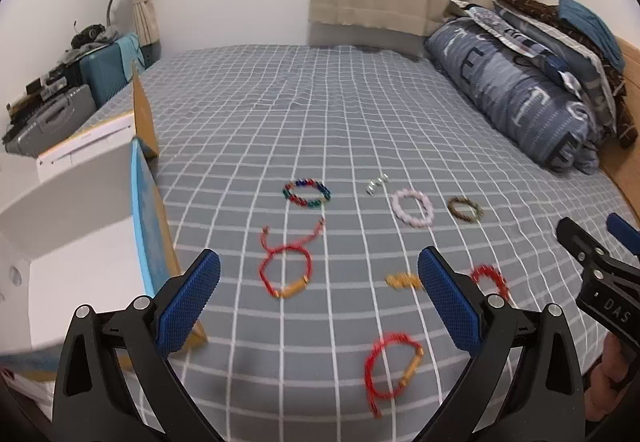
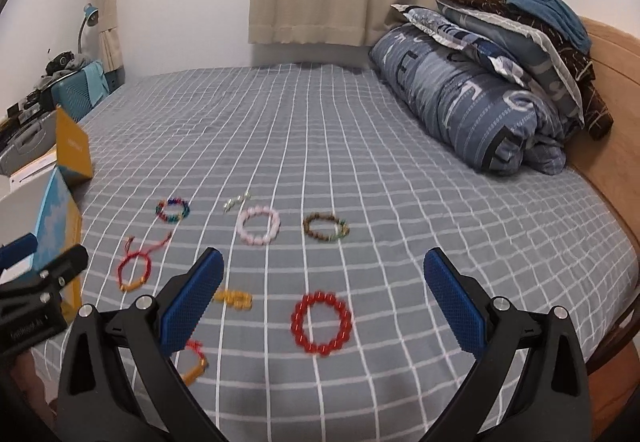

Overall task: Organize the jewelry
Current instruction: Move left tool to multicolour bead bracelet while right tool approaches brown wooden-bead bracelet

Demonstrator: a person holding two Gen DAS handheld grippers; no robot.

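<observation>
Several bracelets lie on the grey checked bed sheet (image 2: 360, 146). A red bead bracelet (image 2: 321, 323) sits between my right gripper's (image 2: 324, 298) open fingers. A red cord bracelet (image 1: 285, 271) lies ahead of my open left gripper (image 1: 320, 298), and another red cord bracelet (image 1: 392, 370) lies close below it. Farther off are a multicoloured bracelet (image 1: 307, 194), a pink bracelet (image 1: 413, 208), a brown bracelet (image 1: 464, 209), a small silver piece (image 1: 377, 185) and a yellow bracelet (image 2: 234, 299). Both grippers hold nothing.
An open white box (image 1: 76, 238) with a blue and yellow flap (image 1: 146, 218) stands at the bed's left edge. A rolled blue duvet (image 2: 468, 102) with folded bedding on top fills the far right. Suitcases (image 1: 104, 70) stand beyond the left edge.
</observation>
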